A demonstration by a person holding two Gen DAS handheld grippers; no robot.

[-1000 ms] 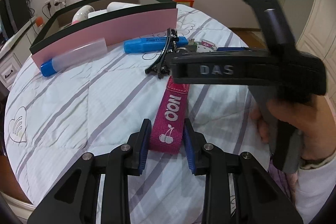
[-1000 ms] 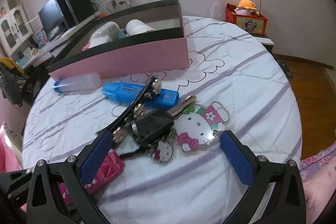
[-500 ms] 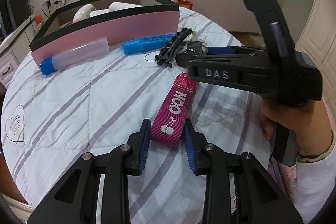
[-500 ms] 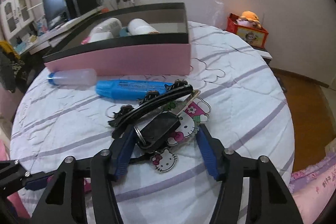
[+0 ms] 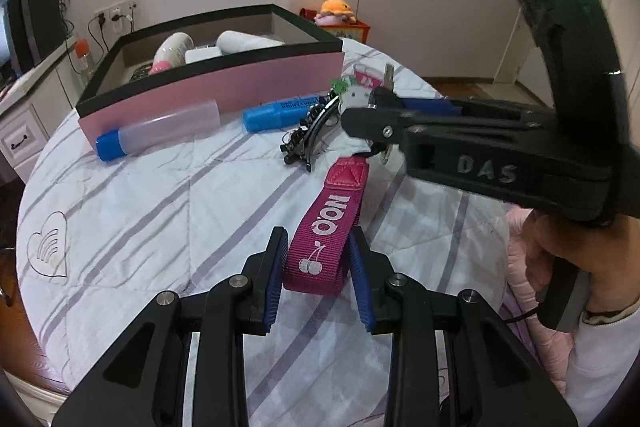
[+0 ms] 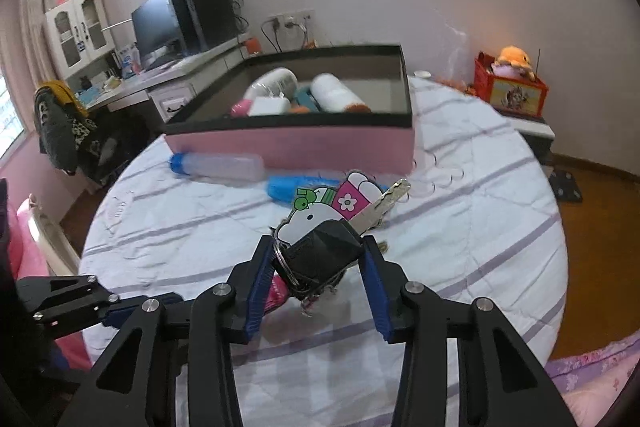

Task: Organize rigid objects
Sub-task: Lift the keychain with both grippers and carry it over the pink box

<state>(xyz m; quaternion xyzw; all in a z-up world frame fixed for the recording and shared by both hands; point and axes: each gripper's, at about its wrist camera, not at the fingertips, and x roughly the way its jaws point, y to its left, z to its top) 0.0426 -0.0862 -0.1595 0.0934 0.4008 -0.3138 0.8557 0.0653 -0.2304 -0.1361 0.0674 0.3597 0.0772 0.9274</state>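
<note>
Since the earlier frames the key bunch (image 6: 326, 251) has been lifted off the bedspread (image 5: 132, 211), and the right gripper's jaws have just been closing, with the black key fob now between them.

Left wrist view: the left gripper (image 5: 318, 267) is pressed together on the near end of the magenta strap (image 5: 326, 227), whose long axis runs away from the fingers toward the bunch. The right gripper (image 5: 366, 109) is seen raised above the strap's far end, beside a black hair clip (image 5: 310, 133).

Right wrist view: the fob is pinched by the right gripper (image 6: 318, 263), key and cat charm pointing toward the pink box (image 6: 296, 141) straight ahead near the far edge of the bed. Bottles and small items are held in the box; a clear bottle (image 6: 218, 167) and a blue marker (image 6: 292, 187) lie against its near wall.
</note>
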